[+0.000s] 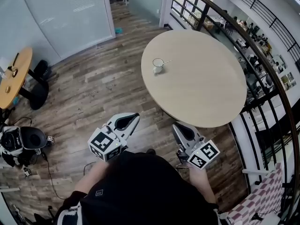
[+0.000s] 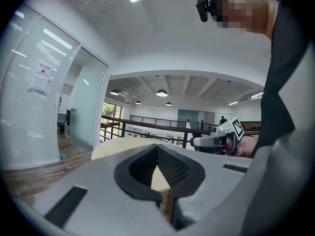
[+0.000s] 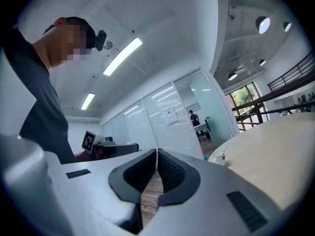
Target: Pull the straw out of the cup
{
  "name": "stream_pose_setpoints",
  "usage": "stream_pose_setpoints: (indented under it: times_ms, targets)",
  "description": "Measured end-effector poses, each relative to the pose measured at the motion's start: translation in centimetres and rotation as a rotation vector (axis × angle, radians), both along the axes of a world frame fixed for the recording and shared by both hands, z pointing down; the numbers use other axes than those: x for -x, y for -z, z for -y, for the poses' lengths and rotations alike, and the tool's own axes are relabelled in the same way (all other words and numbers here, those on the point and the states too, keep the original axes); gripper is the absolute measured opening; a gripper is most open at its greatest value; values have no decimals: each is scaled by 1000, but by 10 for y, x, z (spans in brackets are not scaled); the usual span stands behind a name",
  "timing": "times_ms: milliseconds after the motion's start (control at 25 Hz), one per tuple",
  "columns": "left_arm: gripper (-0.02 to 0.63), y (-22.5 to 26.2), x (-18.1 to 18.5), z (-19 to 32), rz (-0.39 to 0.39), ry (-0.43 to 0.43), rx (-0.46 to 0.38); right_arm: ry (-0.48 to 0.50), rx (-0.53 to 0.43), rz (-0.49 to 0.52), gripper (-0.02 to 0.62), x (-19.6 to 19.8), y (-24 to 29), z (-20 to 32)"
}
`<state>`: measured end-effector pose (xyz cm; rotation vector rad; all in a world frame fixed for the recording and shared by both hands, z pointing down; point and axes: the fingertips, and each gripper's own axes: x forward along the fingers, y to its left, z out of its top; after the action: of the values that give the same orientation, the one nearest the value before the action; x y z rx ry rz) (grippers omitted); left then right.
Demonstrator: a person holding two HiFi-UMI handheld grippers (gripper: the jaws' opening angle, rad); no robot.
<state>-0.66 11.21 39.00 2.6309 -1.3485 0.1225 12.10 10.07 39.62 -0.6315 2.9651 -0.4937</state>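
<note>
Dark-shirted shoulders of the person (image 1: 140, 191) are filling the lower edge of the head view, and both hands are holding the grippers out roughly level in front of the body. Left gripper (image 1: 135, 117): its jaws are pressing together along their ribbed faces and gripping nothing. Right gripper (image 1: 175, 127): its jaws are likewise meeting tip to tip and holding nothing. Both grippers are hanging over the wooden floor (image 1: 93, 93), short of the near rim of the round table (image 1: 201, 83) and well apart from the cup (image 1: 158, 66). This white cup is standing upright on the far left part of the tabletop. The straw (image 1: 165, 62) is sitting in it and leaning over the rim toward the right. Behind the table's right side a dark railing (image 1: 262, 64) is curving past. At the left edge a smaller wooden table (image 1: 16, 76) is showing in part.
</note>
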Motion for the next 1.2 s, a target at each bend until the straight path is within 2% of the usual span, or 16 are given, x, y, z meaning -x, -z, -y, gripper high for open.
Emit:
stream_pose_setpoints:
  times_ms: [160,280,360,480,600,880,1200]
  targets:
    - [8,3,-7,21,2,-9,-6,5,10,-17,25,0,-4,20]
    - [8,7,-13,36,49,-46,-50,7,18,-19,25,7,-7,38]
    - [8,5,-12,50,48,-67,-76,12,25,-27,26,16,-13,52]
    - [8,-5,-2,78,16,-83,-70,17,26,-38,26,30,-20,74]
    - [8,-12,10,114,-6,-111,-60,-18,20,-48,26,40,-21,108]
    - [8,-12,38,196,-1,-205,-64,-101,5,-36,26,73,-11,190]
    - [8,-2,72,255,-7,-313,-83,-168,5,-50,26,118,-10,247]
